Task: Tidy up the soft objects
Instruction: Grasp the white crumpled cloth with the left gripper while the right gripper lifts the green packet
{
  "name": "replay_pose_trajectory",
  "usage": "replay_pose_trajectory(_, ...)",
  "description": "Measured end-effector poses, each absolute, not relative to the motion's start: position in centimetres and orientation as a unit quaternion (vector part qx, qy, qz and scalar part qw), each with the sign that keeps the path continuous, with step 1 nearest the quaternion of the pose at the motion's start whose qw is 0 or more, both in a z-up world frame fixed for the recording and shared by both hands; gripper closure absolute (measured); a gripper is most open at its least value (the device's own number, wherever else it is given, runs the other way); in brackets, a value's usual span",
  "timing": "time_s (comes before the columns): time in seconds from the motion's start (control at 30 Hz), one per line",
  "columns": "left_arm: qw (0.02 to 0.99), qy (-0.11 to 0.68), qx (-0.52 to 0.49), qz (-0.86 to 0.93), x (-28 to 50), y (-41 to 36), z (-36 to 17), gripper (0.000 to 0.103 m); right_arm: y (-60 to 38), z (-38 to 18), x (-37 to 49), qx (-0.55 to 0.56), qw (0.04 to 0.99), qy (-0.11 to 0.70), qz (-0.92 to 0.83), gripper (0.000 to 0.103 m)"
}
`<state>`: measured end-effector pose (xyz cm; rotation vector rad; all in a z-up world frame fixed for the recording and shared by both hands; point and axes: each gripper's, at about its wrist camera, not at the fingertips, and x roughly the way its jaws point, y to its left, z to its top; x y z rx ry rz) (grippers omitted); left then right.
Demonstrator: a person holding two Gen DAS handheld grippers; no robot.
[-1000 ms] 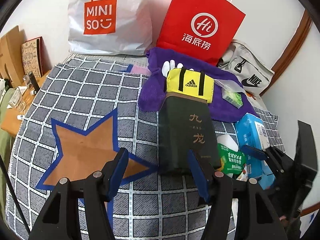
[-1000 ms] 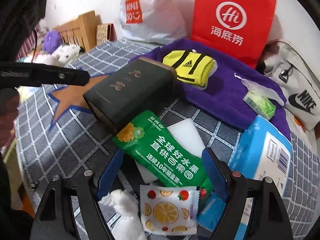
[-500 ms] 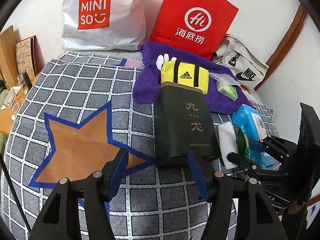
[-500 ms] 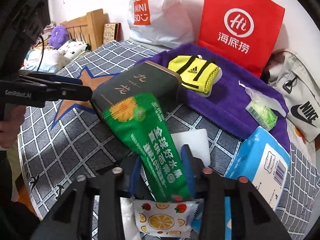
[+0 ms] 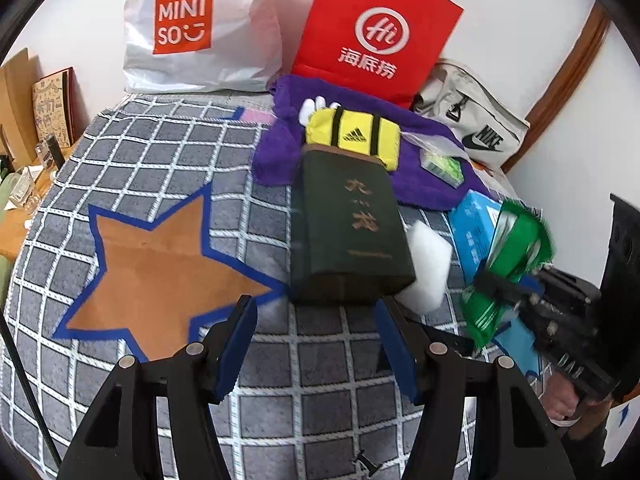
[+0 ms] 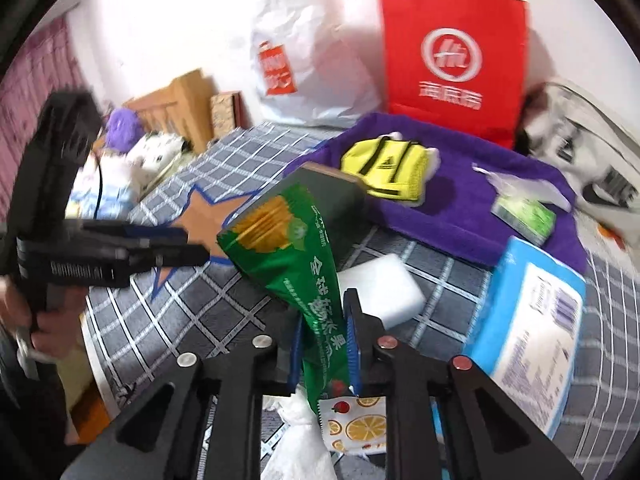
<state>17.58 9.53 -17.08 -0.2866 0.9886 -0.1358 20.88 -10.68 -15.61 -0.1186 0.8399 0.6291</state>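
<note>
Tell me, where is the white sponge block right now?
In the left wrist view the white sponge block lies on the checked blanket right of centre, between the dark green box and the blue tissue pack.

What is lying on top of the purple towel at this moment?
On the purple towel lie a yellow pouch and a small green packet in clear wrap. Something white pokes out behind the pouch; the pouch covers the rest of it.

The checked blanket point(image 5: 132, 168) lies bare around the star patch point(image 5: 160, 272), open room for a gripper; to its right the dark box point(image 5: 348, 236), white sponge point(image 5: 428, 264) and blue packet point(image 6: 532, 332) crowd together; bags wall the back.
</note>
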Motion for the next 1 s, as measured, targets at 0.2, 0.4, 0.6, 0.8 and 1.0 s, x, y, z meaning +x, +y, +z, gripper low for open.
replay_pose_trajectory(0.2, 0.86, 0.488, -0.123, -0.078, 16.5, 6.9, -17.8, 0.043, -14.1, -14.2, 19.7, 0.0, 0.884, 0.377, 0.278, 0.092)
replay_pose_trajectory(0.4, 0.856, 0.493, -0.106, -0.115, 15.1, 3.4, -17.7, 0.043, -16.6, -12.5, 18.2, 0.048, 0.89, 0.353, 0.285, 0.092)
replay_pose_trajectory(0.6, 0.844, 0.513, -0.084, -0.131, 14.8, -0.1, -18.9, 0.043, -19.4, -11.3, 15.4, 0.074, 0.893, 0.333, 0.295, 0.092)
replay_pose_trajectory(0.8, 0.842, 0.519, -0.074, -0.129, 14.9, -2.1, -20.2, 0.043, -22.1, -11.8, 12.9, 0.072, 0.9, 0.329, 0.277, 0.092)
replay_pose_trajectory(1.0, 0.855, 0.507, -0.03, -0.106, 15.4, -3.9, -21.3, 0.044, -24.8, -14.9, 11.9, 0.065, 0.901, 0.361, 0.233, 0.092)
